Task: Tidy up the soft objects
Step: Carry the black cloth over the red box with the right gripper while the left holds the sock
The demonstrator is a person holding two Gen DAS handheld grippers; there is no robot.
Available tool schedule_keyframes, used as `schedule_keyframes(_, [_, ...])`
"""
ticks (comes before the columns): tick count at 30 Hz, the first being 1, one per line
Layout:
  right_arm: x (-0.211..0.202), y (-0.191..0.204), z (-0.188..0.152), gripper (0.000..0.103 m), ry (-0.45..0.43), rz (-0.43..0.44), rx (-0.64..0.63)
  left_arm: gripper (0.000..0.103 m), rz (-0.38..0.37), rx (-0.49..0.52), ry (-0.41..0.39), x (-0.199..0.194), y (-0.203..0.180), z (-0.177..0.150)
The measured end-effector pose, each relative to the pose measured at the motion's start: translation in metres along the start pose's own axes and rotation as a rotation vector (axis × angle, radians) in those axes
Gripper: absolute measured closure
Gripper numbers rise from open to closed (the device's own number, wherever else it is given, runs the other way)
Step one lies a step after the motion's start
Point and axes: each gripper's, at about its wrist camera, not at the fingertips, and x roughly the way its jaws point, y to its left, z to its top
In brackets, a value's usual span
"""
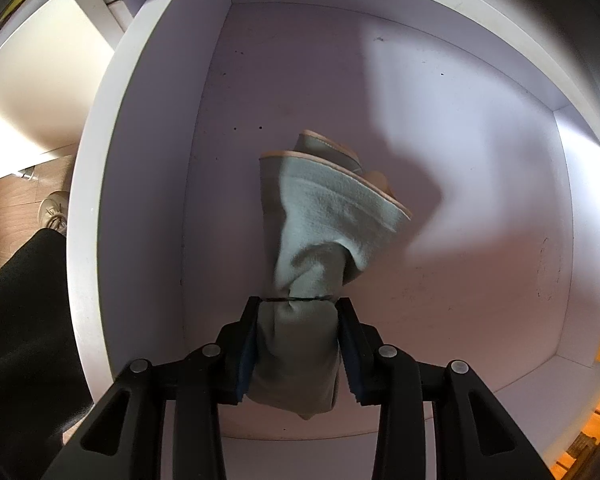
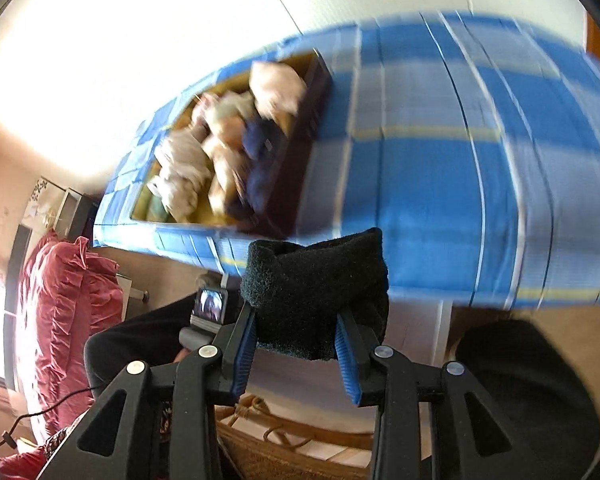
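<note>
The left gripper (image 1: 296,300) points straight down into a big white drawer (image 1: 140,128) and its black fingers squeeze a soft pale green sock with an orange edge (image 1: 332,208). The sock hangs long-ways down from the jaws, and its open end droops close to the drawer floor, so the drop spot lies right under this hand. The right gripper (image 2: 296,320) pinches a fuzzy black sock (image 2: 316,276), bunched up between its blue pads. Far past it, on the blue checked cloth (image 2: 440,160), sits a dark box full of mixed soft things (image 2: 228,148). I think the green sock goes down first.
</note>
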Motion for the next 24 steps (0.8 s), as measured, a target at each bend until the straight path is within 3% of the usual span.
schedule_keyframes(5, [-0.011, 0.023, 0.045, 0.067, -0.057, -0.018, -0.063, 0.066, -0.002, 0.009, 0.000, 0.000, 0.001, 0.002])
schedule_keyframes(11, [0.007, 0.052, 0.102, 0.067, -0.112, -0.023, -0.107, 0.066, -0.007, 0.006, -0.001, -0.003, 0.005, 0.003])
schedule_keyframes(24, [0.119, 0.127, 0.214, 0.067, -0.123, -0.025, -0.177, 0.065, -0.013, 0.000, -0.001, -0.008, 0.006, 0.004])
